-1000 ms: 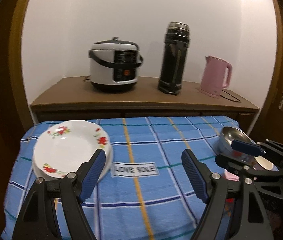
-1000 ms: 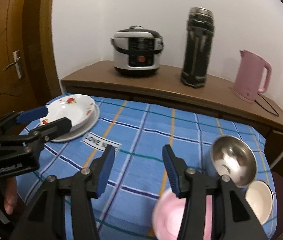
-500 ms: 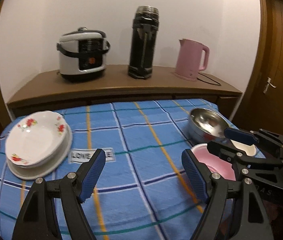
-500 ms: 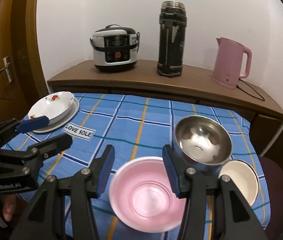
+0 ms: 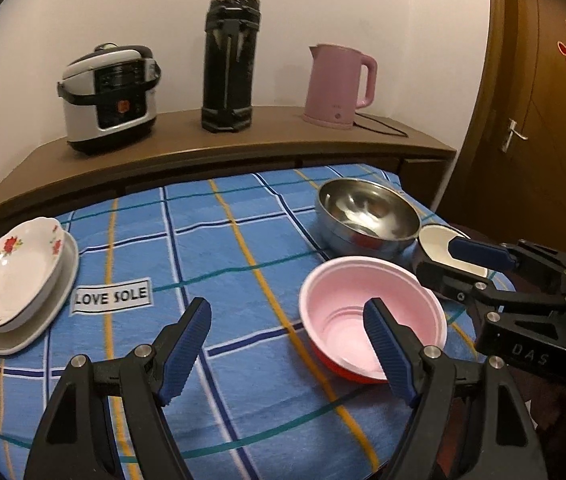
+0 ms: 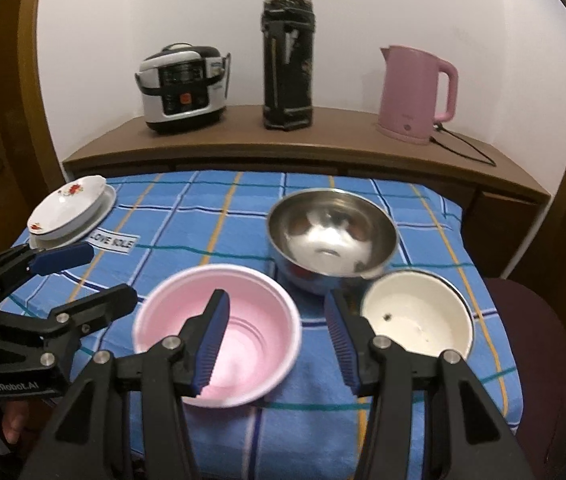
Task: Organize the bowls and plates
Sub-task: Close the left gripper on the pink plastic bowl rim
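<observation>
Pink bowl (image 6: 219, 332) sits at the near edge of the blue checked tablecloth (image 5: 211, 240), beside a steel bowl (image 6: 331, 236) and a white bowl (image 6: 419, 316). Both the left gripper (image 5: 287, 344) and right gripper (image 6: 279, 340) hover open, empty.

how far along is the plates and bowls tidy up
Done: the flowered dish sits stacked on a plate. In hand: nothing; left gripper and right gripper hover open. Left: pink bowl, steel bowl and white bowl stand separately, unstacked.
</observation>
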Motion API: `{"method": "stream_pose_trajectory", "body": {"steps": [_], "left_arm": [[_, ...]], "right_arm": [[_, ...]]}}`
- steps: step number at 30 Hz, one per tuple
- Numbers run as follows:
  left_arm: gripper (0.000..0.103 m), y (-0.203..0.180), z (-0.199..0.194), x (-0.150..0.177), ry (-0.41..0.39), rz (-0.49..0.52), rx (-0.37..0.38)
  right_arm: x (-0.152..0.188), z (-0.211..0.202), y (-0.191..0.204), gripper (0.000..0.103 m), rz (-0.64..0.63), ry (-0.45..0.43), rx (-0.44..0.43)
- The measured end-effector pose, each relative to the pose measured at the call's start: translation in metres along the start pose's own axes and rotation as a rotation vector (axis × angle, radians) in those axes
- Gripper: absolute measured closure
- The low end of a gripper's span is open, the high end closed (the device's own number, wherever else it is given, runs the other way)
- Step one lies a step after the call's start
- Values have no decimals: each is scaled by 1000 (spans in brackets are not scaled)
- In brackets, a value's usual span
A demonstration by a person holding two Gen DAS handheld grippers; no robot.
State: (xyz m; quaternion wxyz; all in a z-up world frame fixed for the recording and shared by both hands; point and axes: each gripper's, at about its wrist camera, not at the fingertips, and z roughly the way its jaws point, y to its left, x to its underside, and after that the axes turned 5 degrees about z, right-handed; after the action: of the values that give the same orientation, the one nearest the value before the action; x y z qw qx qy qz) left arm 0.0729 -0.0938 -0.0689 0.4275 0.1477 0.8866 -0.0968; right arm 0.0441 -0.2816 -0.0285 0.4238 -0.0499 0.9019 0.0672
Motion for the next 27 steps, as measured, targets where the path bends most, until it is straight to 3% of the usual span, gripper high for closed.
{"method": "stream_pose_trajectory", "body": {"steps": [16, 23, 27], "left_arm": [[23, -22, 15, 1, 40, 38, 41], [41, -19, 21, 3, 69, 26, 48], [46, -19, 24, 5, 83, 14, 61]], "right_arm": [[15, 8, -21, 55, 45, 48, -34], [19, 17, -19, 66, 45, 76, -59], [20, 20, -18, 71, 45, 85, -64]]}}
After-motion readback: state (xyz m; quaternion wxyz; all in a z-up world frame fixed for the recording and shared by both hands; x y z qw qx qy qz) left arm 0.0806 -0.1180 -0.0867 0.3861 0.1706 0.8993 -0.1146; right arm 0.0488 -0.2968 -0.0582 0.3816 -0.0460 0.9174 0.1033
